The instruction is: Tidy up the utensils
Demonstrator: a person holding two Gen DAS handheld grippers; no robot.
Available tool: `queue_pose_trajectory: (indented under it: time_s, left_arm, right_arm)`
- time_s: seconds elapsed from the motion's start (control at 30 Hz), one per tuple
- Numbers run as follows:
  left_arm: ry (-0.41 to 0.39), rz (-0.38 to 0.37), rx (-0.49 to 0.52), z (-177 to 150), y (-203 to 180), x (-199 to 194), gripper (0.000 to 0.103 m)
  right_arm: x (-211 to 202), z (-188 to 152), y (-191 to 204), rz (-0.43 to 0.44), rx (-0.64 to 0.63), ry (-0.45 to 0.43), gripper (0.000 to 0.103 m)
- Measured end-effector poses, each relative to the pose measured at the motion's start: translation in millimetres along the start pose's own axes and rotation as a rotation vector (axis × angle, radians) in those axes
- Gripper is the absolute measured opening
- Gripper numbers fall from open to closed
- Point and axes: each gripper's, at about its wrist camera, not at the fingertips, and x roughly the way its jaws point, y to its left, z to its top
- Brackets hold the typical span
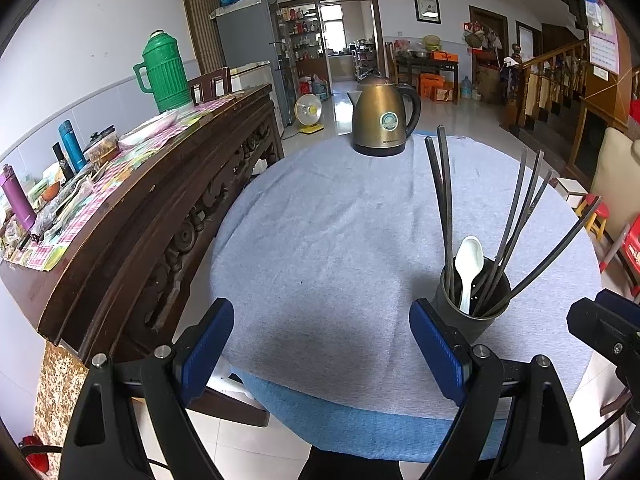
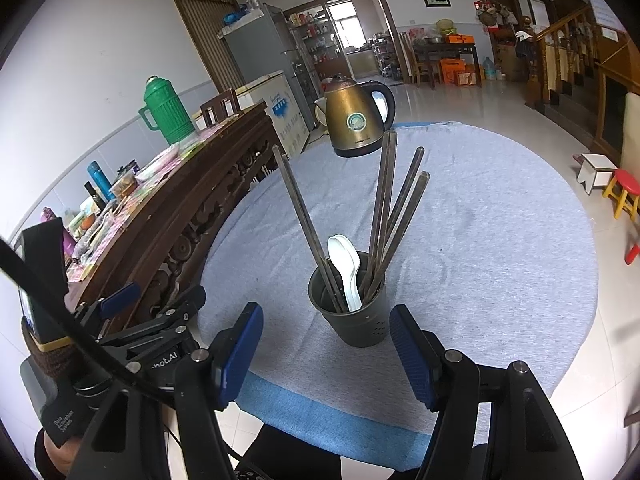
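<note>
A: Where do the utensils stand?

B: All in the cup (image 2: pixel 352 312), upright near the table's (image 2: pixel 500 240) front edge: dark chopsticks (image 2: pixel 384 216) fanned out and a white spoon (image 2: pixel 347 268) among them.

A: And the grippers?

B: Right gripper (image 2: pixel 326 354) is spread wide just short of the cup, holding nothing. Left gripper (image 1: pixel 322 344) is also spread and empty, with the cup off to its right.

A: How would they handle?

B: Chopsticks look thin, stiff, light and probably slick; pinch mid-shaft. The spoon seems brittle; take the handle gently. The cup could tip.

A: Room?

B: Plenty of bare cloth behind; the kettle (image 2: pixel 356 120) is well apart, the sideboard (image 2: pixel 192 200) left.
</note>
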Motion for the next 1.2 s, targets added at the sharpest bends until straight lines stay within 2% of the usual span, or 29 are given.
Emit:
queue_pose_trajectory:
  time_s: [0.7,1.2]
  left_arm:
    - [-0.002,0.014,0.018,1.9,-7.7,-2.7,0.090]
    - [0.019,0.006,0.027,3.6,-10.9,10.9,0.090]
  right_arm:
    - [1.9,0.9,-6.7,0.013,0.005,-0.002,0.069]
    - [14.9,4.9,-12.6,0.008,0.015,-0.006,0.069]
